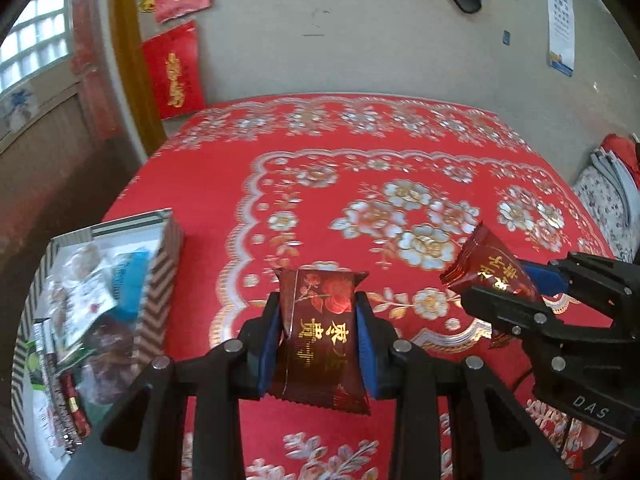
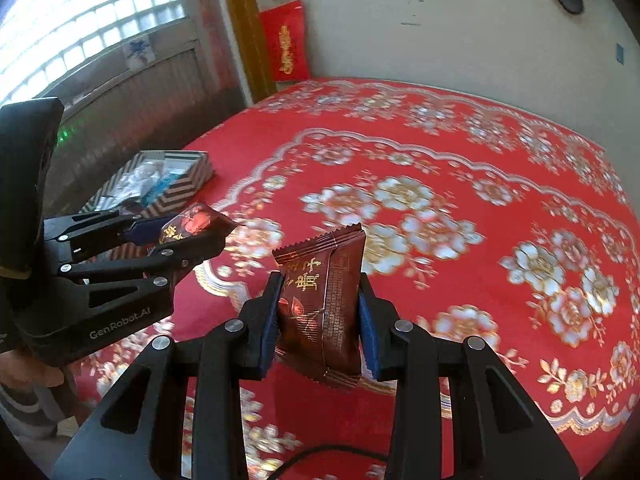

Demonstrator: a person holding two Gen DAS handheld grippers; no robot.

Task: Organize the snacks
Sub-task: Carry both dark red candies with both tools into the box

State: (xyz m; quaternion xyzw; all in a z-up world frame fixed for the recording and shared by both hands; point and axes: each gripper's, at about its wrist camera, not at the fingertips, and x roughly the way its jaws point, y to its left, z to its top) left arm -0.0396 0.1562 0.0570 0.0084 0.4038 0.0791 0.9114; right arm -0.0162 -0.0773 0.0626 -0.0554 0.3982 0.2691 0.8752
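Observation:
My left gripper (image 1: pixel 318 320) is shut on a dark red snack packet (image 1: pixel 320 336) with gold lettering and a rose print, held above the red flowered tablecloth (image 1: pixel 320 184). My right gripper (image 2: pixel 320 312) is shut on a second dark red snack packet (image 2: pixel 326 300). From the left wrist view the right gripper (image 1: pixel 516 280) shows at the right with its packet (image 1: pixel 488 268). The right wrist view has the left gripper (image 2: pixel 188 232) at the left with its packet (image 2: pixel 192 224). A striped box (image 1: pixel 156 292) holding several snack packets sits at the table's left edge; its striped wall (image 2: pixel 188 188) also shows from the right.
A wall with red hangings (image 1: pixel 172 72) stands behind the table. Folded cloths (image 1: pixel 612 188) lie beyond the right edge. A person's hand (image 2: pixel 28 372) holds the left gripper's handle. A window with glass blocks (image 2: pixel 88 12) is at the far left.

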